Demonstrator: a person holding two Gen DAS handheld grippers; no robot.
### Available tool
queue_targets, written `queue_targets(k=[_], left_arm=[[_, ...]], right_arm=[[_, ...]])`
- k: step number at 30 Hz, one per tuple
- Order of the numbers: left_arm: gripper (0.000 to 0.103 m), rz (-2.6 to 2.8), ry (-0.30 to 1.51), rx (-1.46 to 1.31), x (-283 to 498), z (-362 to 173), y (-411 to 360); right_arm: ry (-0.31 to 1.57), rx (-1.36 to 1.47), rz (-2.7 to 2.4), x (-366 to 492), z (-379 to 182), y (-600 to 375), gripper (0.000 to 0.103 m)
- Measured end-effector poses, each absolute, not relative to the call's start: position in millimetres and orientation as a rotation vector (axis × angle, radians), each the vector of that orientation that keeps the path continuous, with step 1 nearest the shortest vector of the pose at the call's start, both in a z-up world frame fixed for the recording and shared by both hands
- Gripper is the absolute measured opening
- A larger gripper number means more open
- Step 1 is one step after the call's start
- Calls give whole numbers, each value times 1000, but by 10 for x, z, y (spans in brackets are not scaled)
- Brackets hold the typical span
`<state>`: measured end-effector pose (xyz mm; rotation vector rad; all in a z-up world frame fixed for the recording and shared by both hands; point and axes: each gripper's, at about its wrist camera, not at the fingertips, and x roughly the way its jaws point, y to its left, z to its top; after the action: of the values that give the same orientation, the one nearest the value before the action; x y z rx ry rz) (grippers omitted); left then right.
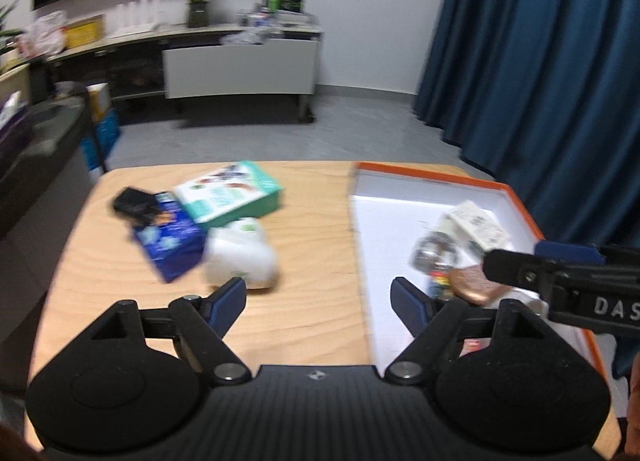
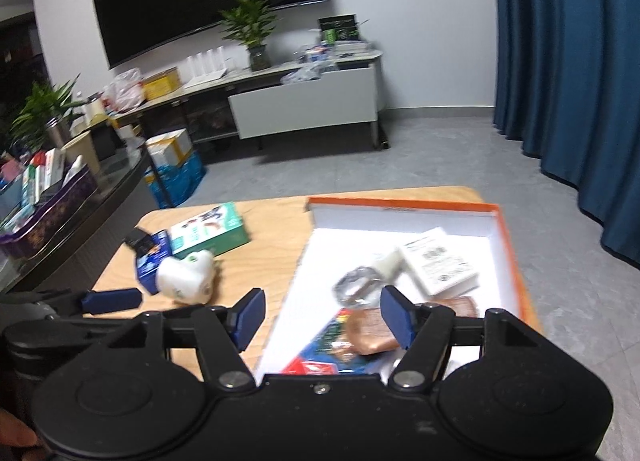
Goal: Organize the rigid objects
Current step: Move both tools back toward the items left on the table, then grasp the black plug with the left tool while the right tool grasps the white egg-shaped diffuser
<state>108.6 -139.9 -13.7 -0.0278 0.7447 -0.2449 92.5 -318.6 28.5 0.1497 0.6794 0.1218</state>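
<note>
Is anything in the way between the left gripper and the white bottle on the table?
Nothing visible. The white bottle lies just beyond the open left gripper, with only bare table between them. The blue box touches the bottle's far left side.

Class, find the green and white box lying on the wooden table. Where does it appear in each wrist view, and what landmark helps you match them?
Left wrist: green and white box, upper left of centre, far on the table.
Right wrist: same box, left of centre.
Shared landmark: orange-rimmed tray to its right.
</note>
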Motion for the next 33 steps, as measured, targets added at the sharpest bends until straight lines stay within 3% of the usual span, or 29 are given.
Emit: queue_targets(k=[11,22,29,32,33], left_arm=[[99,-34,698,-80,1483,-163,-420],[103,-126,671,19,2102,-412,-246],[102,-208,641,123,2218,-597,-293],[93,-234,640,119,2289,-640,-269],[85,-243,643,117,2310,-657,-265]], right_arm=[[710,106,220,1081,180,-2660,78],[713,69,273,1250,84,-2286,78],[732,82,269,1383,-49,-2138,78],[736,94,266,1441,-99,-2073,78],[738,95,266,1461,-113,-2045,78]])
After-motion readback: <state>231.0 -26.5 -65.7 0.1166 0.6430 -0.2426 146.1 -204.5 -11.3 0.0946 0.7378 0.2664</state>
